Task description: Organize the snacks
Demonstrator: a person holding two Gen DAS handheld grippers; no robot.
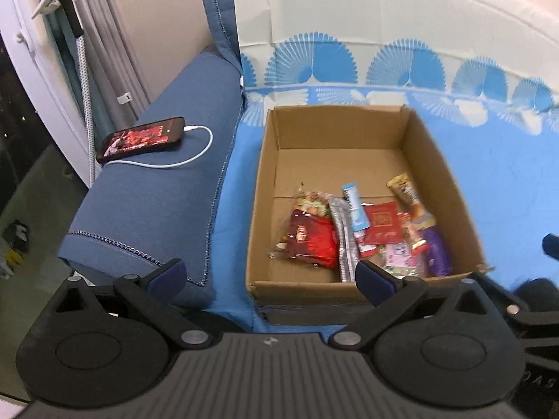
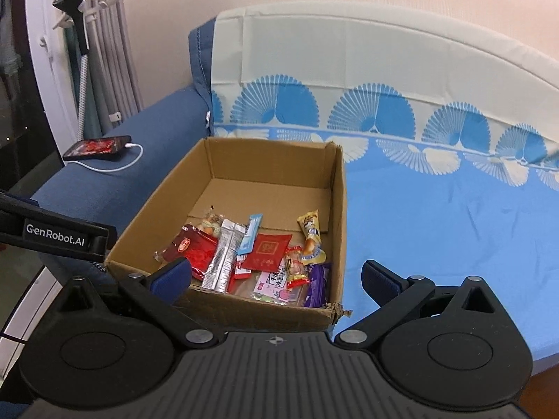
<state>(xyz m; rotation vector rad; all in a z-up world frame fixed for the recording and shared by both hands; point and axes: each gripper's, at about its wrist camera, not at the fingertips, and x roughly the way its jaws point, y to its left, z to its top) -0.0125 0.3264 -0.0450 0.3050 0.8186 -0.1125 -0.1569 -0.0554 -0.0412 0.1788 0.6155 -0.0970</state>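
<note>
An open cardboard box (image 1: 335, 122) (image 2: 337, 209) stands on the blue-sheeted sofa seat. Several snack packets lie in its near half: a red bag (image 1: 311, 239) (image 2: 190, 248), a silver stick pack (image 1: 344, 241) (image 2: 225, 255), a flat red packet (image 1: 382, 227) (image 2: 267, 251), a purple bar (image 1: 436, 251) (image 2: 318, 284) and a yellow wrapper (image 1: 407, 190) (image 2: 311, 235). My left gripper (image 1: 269, 274) is open and empty, just before the box's near wall. My right gripper (image 2: 276, 276) is open and empty, over the box's near right corner.
A phone (image 1: 141, 138) (image 2: 97, 148) on a white charging cable lies on the dark blue sofa arm (image 1: 153, 192) left of the box. The blue sheet (image 2: 436, 227) stretches right of the box. A stand with poles (image 1: 87, 52) is at the far left.
</note>
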